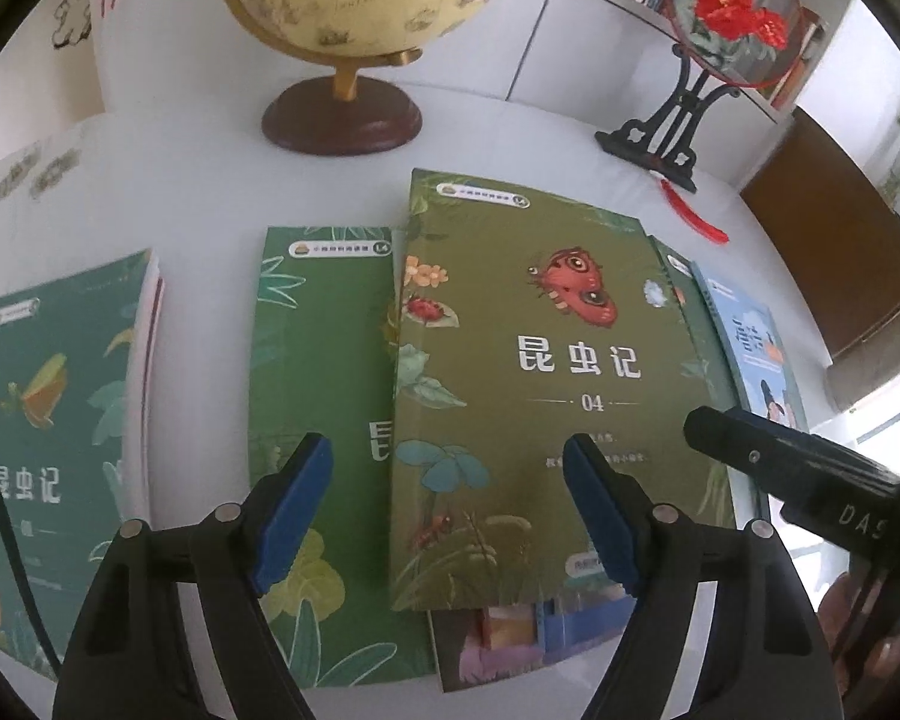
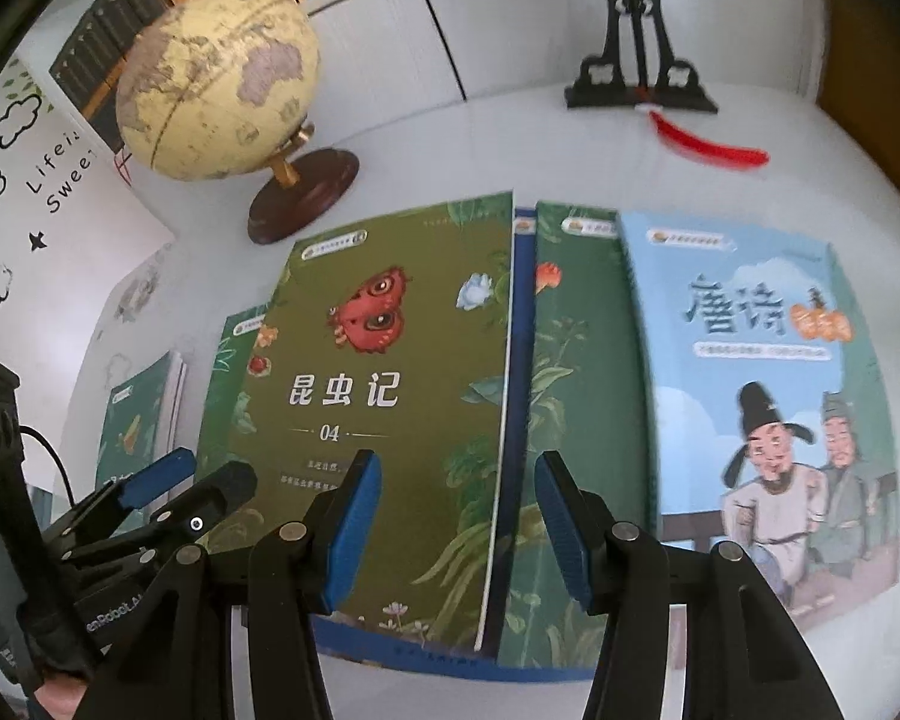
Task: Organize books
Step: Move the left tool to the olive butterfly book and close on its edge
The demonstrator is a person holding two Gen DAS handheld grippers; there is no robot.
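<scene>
- Lying loose across the white table [image 1: 210,180] — olive book [image 1: 546,372], green book [image 1: 318,360], blue book [image 2: 750,372]; partly overlapped, not stacked.
- Hovering unclenched, holding nothing — left gripper [image 1: 450,510], right gripper [image 2: 456,528].

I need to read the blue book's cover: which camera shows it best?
The right wrist view: the light blue book lies with its whole cover, title and two figures visible. In the left wrist view only a narrow strip shows at the right, partly behind the right gripper.
</scene>
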